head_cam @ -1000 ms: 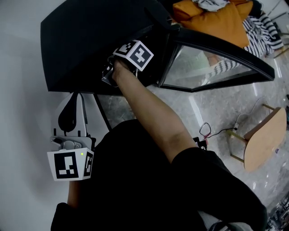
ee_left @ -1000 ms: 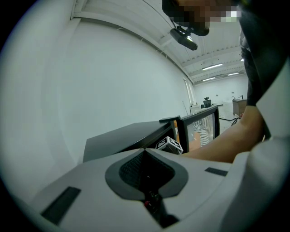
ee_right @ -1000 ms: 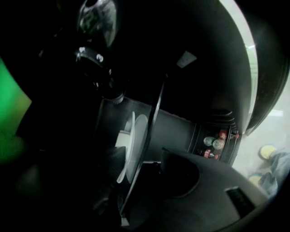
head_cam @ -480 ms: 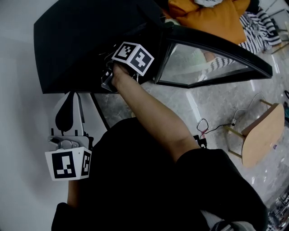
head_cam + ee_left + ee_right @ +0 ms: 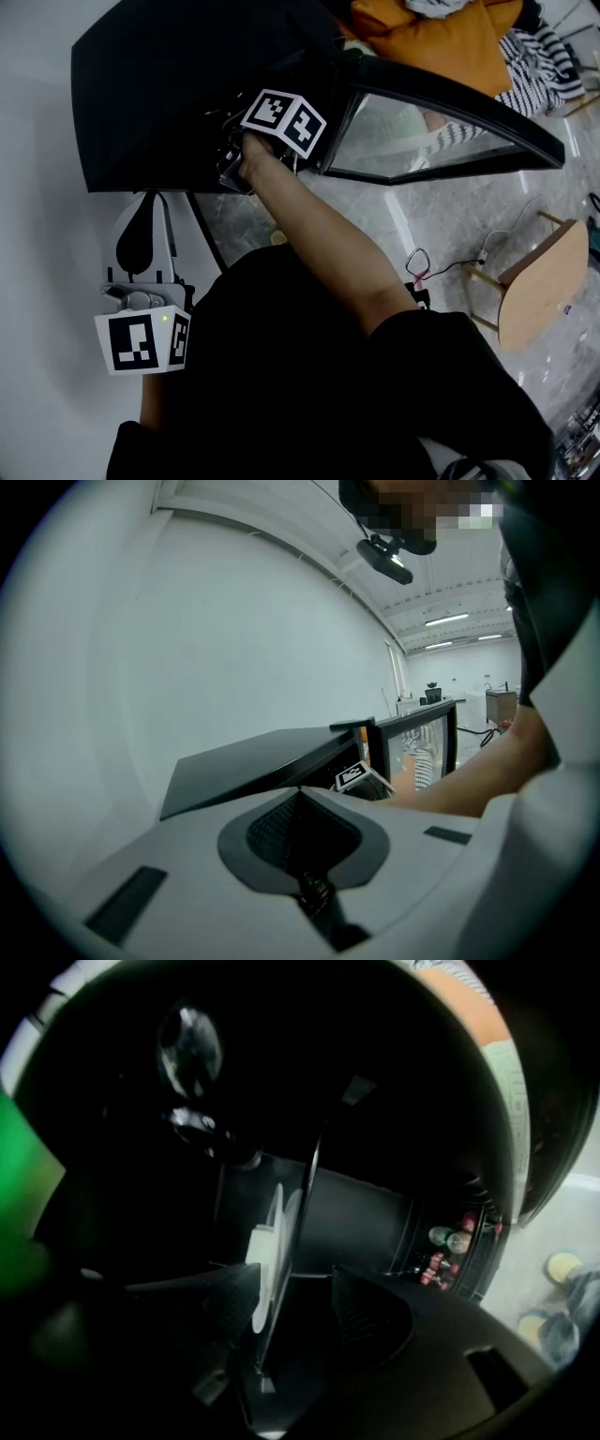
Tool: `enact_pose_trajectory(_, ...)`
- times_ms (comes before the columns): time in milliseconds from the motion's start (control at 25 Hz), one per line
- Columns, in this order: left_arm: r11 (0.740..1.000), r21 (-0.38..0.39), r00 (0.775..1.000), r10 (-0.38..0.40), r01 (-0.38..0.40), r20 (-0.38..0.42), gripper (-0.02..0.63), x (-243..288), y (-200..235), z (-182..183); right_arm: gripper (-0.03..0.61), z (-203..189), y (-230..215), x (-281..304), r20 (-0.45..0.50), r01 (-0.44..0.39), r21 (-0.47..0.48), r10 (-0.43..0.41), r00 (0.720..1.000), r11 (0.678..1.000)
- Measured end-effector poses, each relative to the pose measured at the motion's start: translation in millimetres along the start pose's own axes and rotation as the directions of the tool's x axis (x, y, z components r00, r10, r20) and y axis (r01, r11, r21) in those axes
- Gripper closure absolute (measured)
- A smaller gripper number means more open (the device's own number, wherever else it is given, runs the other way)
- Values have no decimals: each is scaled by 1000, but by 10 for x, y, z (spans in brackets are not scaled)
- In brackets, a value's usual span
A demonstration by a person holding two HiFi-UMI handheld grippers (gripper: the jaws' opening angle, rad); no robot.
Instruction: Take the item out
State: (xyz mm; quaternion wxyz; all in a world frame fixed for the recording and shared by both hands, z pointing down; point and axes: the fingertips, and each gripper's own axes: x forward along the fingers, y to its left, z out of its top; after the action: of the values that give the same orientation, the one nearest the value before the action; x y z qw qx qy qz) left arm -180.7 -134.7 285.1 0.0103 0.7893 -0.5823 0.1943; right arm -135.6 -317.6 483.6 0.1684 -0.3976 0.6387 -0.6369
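A black cabinet (image 5: 178, 84) stands with its glass door (image 5: 422, 131) swung open. My right gripper (image 5: 232, 155) reaches into the dark inside, with only its marker cube and body showing from above. In the right gripper view its jaws (image 5: 291, 1288) stand apart around a white flat item (image 5: 267, 1260) and a thin dark upright edge (image 5: 305, 1194). The white item lies close to the left pad (image 5: 225, 1302); touch is unclear. My left gripper (image 5: 155, 202) hangs low by the person's side, outside the cabinet, shut and empty (image 5: 300, 794).
Small bottles (image 5: 448, 1238) sit on a rack at the right inside. Orange cloth (image 5: 441, 37) and striped cloth (image 5: 539, 56) lie behind the door. A wooden stool (image 5: 539, 300) and a cable (image 5: 441, 272) are on the marble floor at right.
The right gripper's marker cube has shifted slightly right and down at the cabinet opening. The left gripper has stayed where it was.
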Motion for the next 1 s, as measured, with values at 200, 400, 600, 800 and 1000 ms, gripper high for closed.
enact_pose_trajectory(200,1000,0,1000,7,-7,1,606,-27,-17,1,339,7,-34,24,-10,44,-15,-44,999,999)
enact_pose_trajectory(400,1000,-13,1000,24,-24,0,606,-67,15,-20,399,43,8,-94,15,94,-42,-93,996,995)
enact_pose_trajectory(600,999,-35,1000,26,-26,-6,606,-91,10,-78,495,36,83,-199,50,90,-56,-87,995,994)
enact_pose_trajectory(800,999,-47,1000,21,-21,-6,606,-98,-5,-81,532,33,100,-193,39,-30,67,27,999,997)
enact_pose_trajectory(1000,998,-55,1000,20,-20,-8,606,-111,-14,-106,537,37,85,-193,44,-118,165,113,993,979)
